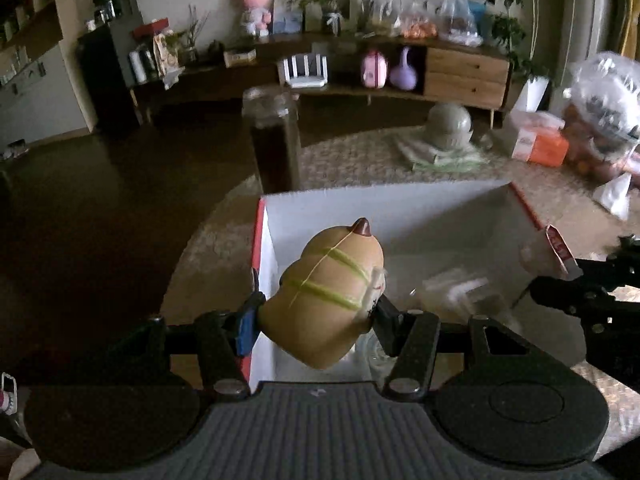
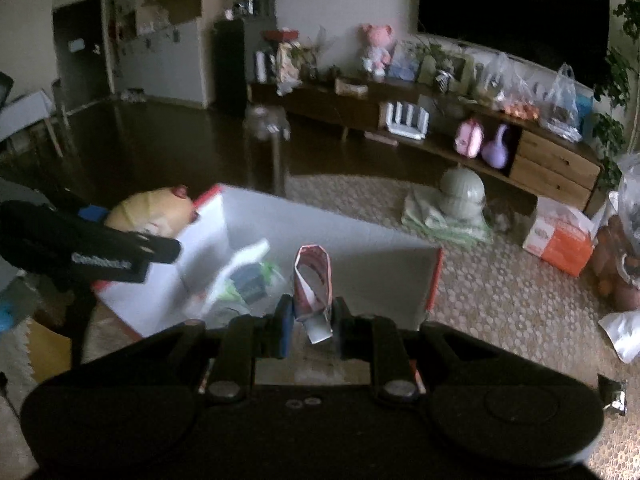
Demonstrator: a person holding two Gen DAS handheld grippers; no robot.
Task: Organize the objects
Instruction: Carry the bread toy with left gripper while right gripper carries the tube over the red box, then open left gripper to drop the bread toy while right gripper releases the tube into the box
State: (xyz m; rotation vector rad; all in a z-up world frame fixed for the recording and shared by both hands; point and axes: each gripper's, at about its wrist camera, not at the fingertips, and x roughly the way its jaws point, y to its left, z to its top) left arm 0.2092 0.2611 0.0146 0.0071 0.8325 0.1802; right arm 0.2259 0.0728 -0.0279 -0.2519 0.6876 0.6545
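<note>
Though all lettering is blurred: left gripper (image 1: 316, 312) pinching tan toy (image 1: 326, 296), right gripper (image 2: 311, 312) pinching red-and-white packet (image 2: 314, 284).

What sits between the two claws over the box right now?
Only the white cardboard box's open interior, with loose packets at its bottom; the right wrist view shows this.

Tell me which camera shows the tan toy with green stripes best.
The left wrist view. There the tan toy sits large and centred in the left gripper, stripes and brown tip clear, above the white box. The right wrist view catches only part of the toy at its left edge, blurred, behind the left gripper's black finger.
</note>
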